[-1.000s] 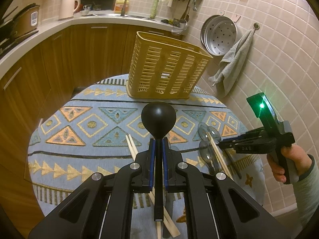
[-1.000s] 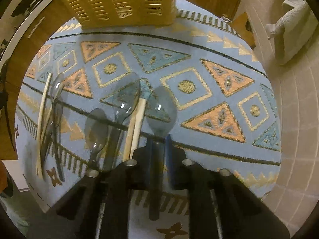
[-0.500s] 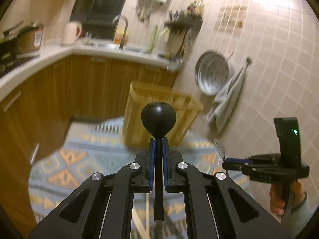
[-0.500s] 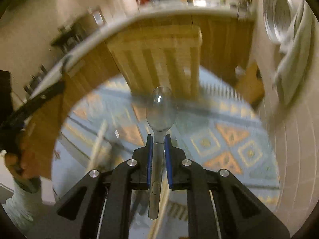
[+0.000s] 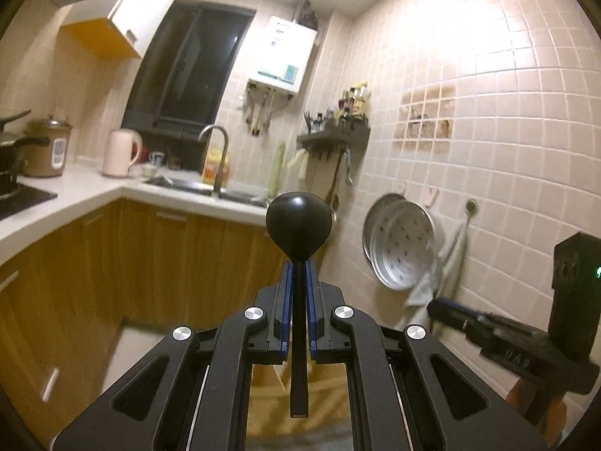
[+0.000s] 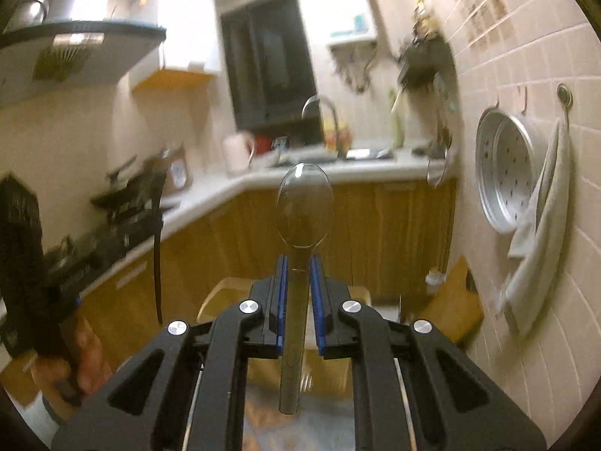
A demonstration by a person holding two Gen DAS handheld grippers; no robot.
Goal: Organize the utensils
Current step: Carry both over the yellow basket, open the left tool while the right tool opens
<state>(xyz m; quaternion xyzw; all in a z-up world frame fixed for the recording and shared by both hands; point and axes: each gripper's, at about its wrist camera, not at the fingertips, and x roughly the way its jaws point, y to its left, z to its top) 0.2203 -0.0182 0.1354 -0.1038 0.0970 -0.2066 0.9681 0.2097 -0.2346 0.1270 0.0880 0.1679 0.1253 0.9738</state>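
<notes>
The white counter runs in an L from the left edge of the left wrist view to mid-frame. On it stand a brown rice cooker at far left and a pale pink kettle beside the sink with its curved faucet.

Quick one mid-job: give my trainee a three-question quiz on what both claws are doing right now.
1. True or false: the left claw is shut on the black spoon.
2. The right claw holds: A) chopsticks B) the clear spoon C) nothing.
3. In the right wrist view, what sits below the clear spoon's handle?

Key:
1. True
2. B
3. The yellow basket, its open top partly visible behind the claw.
</notes>
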